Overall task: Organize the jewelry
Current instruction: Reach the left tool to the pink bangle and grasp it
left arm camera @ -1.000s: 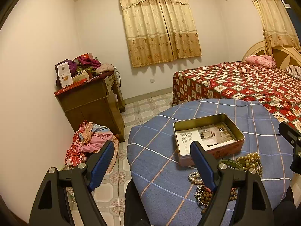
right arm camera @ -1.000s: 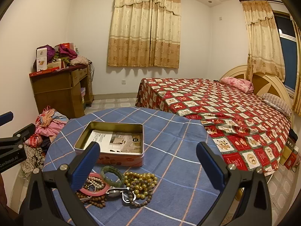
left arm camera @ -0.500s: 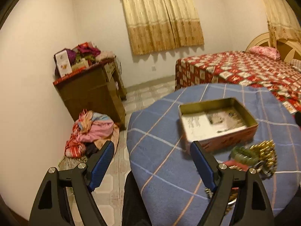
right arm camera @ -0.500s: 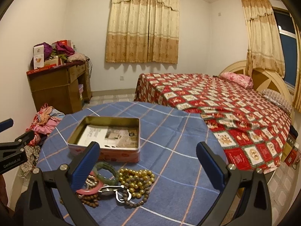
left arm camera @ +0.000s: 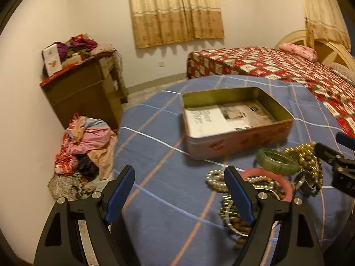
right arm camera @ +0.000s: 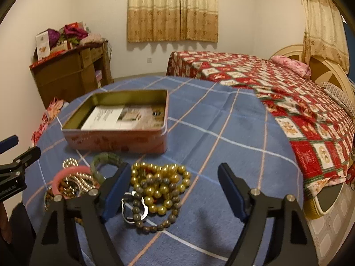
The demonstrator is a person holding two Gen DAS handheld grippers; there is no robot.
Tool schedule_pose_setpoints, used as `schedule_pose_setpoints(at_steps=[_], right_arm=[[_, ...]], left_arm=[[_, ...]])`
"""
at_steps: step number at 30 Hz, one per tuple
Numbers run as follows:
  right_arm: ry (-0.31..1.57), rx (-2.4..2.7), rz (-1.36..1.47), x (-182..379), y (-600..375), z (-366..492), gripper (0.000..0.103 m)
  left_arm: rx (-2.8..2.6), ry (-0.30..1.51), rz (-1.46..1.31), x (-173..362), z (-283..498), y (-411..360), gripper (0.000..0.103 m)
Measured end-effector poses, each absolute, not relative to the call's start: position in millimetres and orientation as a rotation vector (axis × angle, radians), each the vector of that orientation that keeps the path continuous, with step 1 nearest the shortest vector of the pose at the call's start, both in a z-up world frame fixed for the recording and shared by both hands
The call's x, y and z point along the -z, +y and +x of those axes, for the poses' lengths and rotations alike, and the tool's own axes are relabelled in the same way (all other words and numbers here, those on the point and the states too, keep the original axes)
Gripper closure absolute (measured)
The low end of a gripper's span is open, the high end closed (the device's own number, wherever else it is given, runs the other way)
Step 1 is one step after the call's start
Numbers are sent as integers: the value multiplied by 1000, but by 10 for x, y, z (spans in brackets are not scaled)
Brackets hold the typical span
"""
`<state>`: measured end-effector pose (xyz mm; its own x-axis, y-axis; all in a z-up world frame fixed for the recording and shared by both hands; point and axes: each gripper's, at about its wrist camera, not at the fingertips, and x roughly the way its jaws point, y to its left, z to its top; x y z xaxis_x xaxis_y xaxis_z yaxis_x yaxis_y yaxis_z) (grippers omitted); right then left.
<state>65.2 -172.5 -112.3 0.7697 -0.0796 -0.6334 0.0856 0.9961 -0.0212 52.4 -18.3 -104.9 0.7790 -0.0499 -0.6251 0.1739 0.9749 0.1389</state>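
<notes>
Curtains (left arm camera: 177,11): beige, patterned, drawn across the far wall.
Bed (right arm camera: 277,88): red checked cover, pink pillow (right arm camera: 290,65) at the headboard.
Wooden cabinet (left arm camera: 84,93): against the left wall, top piled with clutter.
Clothes heap (left arm camera: 84,146): on the floor, just beside the cabinet.

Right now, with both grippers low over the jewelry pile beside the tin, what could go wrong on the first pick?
1. The yellow bead strand, dark bead strand and metal clasp overlap; lifting one may drag the others along.
2. The pink bangle rests on other beads, beside the green bangle; a grip there could catch both.
3. The tablecloth looks loose, so low jaws might snag it and shift the tin.
</notes>
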Motion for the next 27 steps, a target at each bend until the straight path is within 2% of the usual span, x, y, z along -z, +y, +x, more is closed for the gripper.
schedule_pose_setpoints(at_steps=[4, 7, 9, 13, 14, 27], right_arm=[[701, 94, 9, 1183, -1731, 682, 21], [698, 102, 17, 1195, -1762, 725, 21], [693, 103, 24, 1192, -1777, 721, 21], [691, 101, 19, 1204, -1758, 753, 21], [693, 101, 18, 1210, -1755, 754, 21], [730, 120, 17, 1287, -1850, 795, 20]], left_arm=[[177, 714, 223, 1167, 574, -383, 21], [211, 759, 244, 1274, 616, -470, 39], [216, 756, 245, 1283, 614, -478, 40], [263, 763, 238, 1290, 590, -499, 57], [273, 765, 241, 1287, 588, -508, 59], [336, 838, 149, 1326, 713, -460, 59]])
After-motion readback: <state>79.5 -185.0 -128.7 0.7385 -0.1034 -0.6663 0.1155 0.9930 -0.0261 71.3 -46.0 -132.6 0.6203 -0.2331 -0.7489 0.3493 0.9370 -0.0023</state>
